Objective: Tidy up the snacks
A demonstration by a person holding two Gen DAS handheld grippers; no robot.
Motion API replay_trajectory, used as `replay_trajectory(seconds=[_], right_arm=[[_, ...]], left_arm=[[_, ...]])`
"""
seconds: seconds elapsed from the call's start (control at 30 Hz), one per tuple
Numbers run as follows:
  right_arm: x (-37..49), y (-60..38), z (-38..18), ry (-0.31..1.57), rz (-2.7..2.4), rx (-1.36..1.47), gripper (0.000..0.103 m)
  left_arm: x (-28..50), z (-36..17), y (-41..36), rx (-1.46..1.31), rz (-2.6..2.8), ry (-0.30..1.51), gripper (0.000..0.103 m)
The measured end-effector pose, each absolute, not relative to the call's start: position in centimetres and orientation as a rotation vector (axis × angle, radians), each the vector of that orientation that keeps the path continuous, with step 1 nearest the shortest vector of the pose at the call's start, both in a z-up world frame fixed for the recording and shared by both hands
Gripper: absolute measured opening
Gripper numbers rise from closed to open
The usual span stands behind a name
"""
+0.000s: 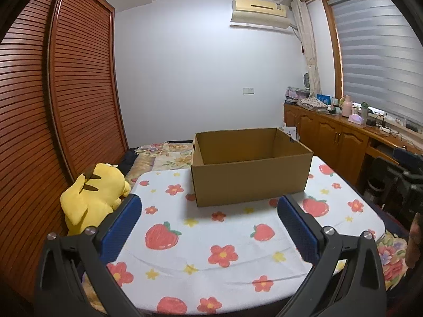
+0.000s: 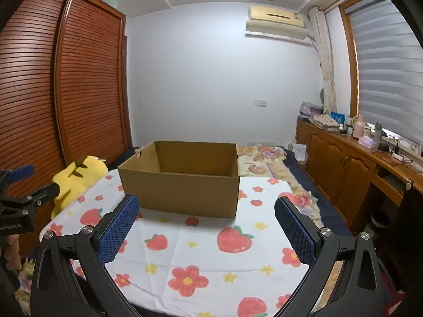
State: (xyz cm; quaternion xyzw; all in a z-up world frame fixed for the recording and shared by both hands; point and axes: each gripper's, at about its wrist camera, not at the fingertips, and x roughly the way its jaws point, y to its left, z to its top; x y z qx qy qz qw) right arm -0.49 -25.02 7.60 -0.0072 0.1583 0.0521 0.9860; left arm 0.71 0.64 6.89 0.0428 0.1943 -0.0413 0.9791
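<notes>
Nearest the cameras, the left gripper (image 1: 208, 211) is wide open, its blue-padded fingers (image 1: 124, 227) well apart, with nothing between them. The right gripper (image 2: 206, 211) is in the same condition: fully spread and empty. Both hover above the near part of the surface (image 1: 238, 259), which is covered by a white cloth printed with strawberries and flowers (image 2: 190, 248). In the right wrist view the left gripper also shows at the left edge, held in a hand (image 2: 12, 251).

Beyond the grippers, an open cardboard box (image 1: 251, 179) stands upright on the cloth at the far part of the surface. Its top is open; the inner walls that show are bare, but the floor of the box is hidden by the near wall.

Task status: no snacks are visible on the surface, in either gripper or in the visible part of the box. Judged from this, sorting has not visibly started, and the whole job of gathering and placing snacks remains.

To the left of the surface lies a yellow plush toy (image 1: 92, 198), beside a slatted wooden wardrobe (image 1: 66, 92). Behind the box a bed with floral bedding (image 2: 267, 163) extends to the far wall. On the right, a wooden cabinet (image 2: 343, 169) carries bottles and small items below a window blind (image 1: 378, 52). An air conditioner (image 1: 259, 12) is mounted high on the far wall.
</notes>
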Motion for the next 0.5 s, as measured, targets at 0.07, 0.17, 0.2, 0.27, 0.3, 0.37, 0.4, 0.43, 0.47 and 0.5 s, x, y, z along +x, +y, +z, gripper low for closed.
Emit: replay_trajectory(seconds=[0.07,0.17,0.2,0.27,0.3,0.37,0.4,0.43,0.47,0.5], right_arm=[[-0.8,-25.1,7.4,0.315,0.101,-0.007,0.103],[-1.2,-25.2,6.7,0.31,0.094,0.001,0.103],[-1.2,-25.3,6.5,0.31,0.091,0.0,0.103],[-1.3,-25.4,6.0,0.309,0.086,-0.003,0.103],[-1.4,-25.4,5.6,0.307,0.082,-0.006,0.103],[-1.5,-25.5,4.9,0.308,0.071,-0.013,0.103],[-1.4,-25.6,4.5,0.313,0.065,-0.012,0.103],[-1.4,-25.7,4.0,0.322,0.064,-0.005,0.103],[-1.3,-25.7,3.7,0.333,0.066,0.004,0.103],[-1.2,-25.9,3.4,0.343,0.067,0.009,0.103]], left_arm=[[0.6,6.5,0.7,0.079,-0.078,0.393,0.103],[0.6,5.8,0.8,0.071,-0.073,0.399,0.103],[0.6,5.6,0.9,0.073,-0.071,0.399,0.103],[0.5,5.2,0.8,0.076,-0.056,0.389,0.103],[0.5,4.9,0.9,0.073,-0.049,0.387,0.103],[0.4,4.4,1.0,0.062,-0.046,0.387,0.103],[0.4,4.0,1.1,0.058,-0.044,0.391,0.103],[0.5,3.7,1.2,0.054,-0.04,0.398,0.103],[0.5,3.4,1.3,0.052,-0.037,0.405,0.103],[0.6,3.1,1.4,0.051,-0.034,0.409,0.103]])
